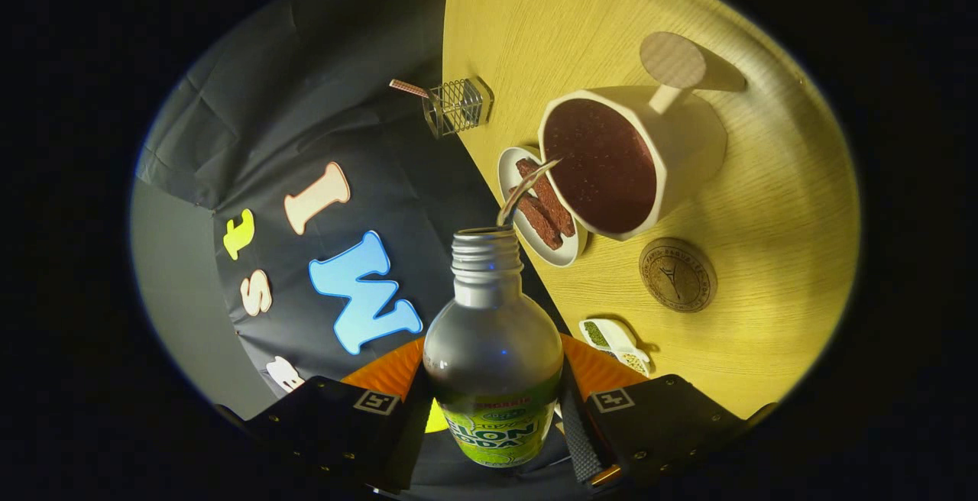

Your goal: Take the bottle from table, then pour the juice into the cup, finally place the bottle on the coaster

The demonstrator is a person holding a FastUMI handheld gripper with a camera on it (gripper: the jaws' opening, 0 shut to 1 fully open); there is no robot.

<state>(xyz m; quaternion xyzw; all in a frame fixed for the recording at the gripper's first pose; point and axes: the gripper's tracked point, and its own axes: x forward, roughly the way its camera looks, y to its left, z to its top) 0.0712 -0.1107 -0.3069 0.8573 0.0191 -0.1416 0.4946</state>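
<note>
- Fingers (495, 409) clench the bottle (493, 348) between them, tilted and uncapped.
- Juice (527, 188) arcs into the cup (619, 161) just beyond; hold the tilt steady, mouth over the rim.
- Coaster (678, 274) waits beside the cup.

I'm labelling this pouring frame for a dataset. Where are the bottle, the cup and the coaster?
bottle (493, 348): gripper view, on its clear body between the fingers.
cup (691, 142): gripper view, on its pale outer wall beyond the bottle's mouth.
coaster (678, 274): gripper view, on its round top face beside the cup.
</note>
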